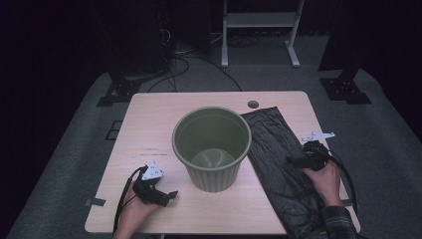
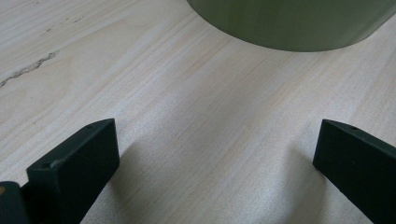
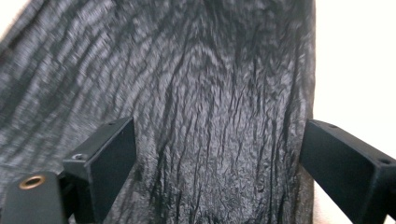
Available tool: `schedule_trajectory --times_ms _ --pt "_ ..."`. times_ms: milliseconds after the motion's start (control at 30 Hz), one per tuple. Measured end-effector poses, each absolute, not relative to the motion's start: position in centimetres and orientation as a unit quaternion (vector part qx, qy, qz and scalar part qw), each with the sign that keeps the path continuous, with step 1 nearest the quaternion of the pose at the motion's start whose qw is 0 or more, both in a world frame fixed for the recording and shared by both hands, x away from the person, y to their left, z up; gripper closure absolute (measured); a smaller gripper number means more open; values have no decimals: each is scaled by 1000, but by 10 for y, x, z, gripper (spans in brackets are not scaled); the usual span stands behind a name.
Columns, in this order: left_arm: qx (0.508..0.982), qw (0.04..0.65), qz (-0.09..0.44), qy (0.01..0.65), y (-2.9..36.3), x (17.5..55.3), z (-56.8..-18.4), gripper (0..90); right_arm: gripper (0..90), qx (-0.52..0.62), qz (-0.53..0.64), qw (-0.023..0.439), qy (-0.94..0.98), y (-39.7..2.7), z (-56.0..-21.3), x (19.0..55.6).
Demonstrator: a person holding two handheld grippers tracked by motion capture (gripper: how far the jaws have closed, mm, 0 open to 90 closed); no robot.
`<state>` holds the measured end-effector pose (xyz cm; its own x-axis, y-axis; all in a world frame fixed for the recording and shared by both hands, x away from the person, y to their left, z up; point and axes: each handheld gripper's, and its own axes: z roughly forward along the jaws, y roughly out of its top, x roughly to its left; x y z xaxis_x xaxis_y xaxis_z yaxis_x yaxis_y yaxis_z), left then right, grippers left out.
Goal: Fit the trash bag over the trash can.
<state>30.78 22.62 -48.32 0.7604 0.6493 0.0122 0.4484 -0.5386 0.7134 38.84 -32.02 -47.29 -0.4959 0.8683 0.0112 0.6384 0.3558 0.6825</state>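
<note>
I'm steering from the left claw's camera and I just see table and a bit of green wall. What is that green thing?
Observer: It's a green bin, standing upright and open on the wooden table.
Operator: Is anything in it?
Observer: From the high view I can see down to its bottom, and nothing lies there.
Operator: Where's my other claw?
Observer: The right claw is on the far side of the bin, over a flat black plastic bag.
Operator: Has it grabbed the bag?
Observer: Not yet. In the right claw's camera its jaws stand wide apart with the crinkled bag between them, and the pads are not pressing on it.
</note>
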Motion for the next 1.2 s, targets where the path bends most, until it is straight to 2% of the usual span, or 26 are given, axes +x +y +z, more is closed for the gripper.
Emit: schedule_trajectory --times_ms 200,233,333,567,667,1200 --pt "866 361 139 317 226 308 -483 0 100 476 312 179 803 -321 -479 390" --pt "866 361 139 317 226 308 -483 0 131 477 312 179 802 -321 -479 390" --pt "866 361 139 317 226 308 -483 0 299 467 318 178 806 -321 -476 387" --pt "866 361 139 317 226 308 -483 0 754 443 331 163 817 -316 -472 382" --pt "866 361 139 317 226 308 -483 0 891 439 338 148 819 -315 -472 382" --pt "866 360 139 317 226 307 -483 0 895 400 356 104 838 -286 -468 378"
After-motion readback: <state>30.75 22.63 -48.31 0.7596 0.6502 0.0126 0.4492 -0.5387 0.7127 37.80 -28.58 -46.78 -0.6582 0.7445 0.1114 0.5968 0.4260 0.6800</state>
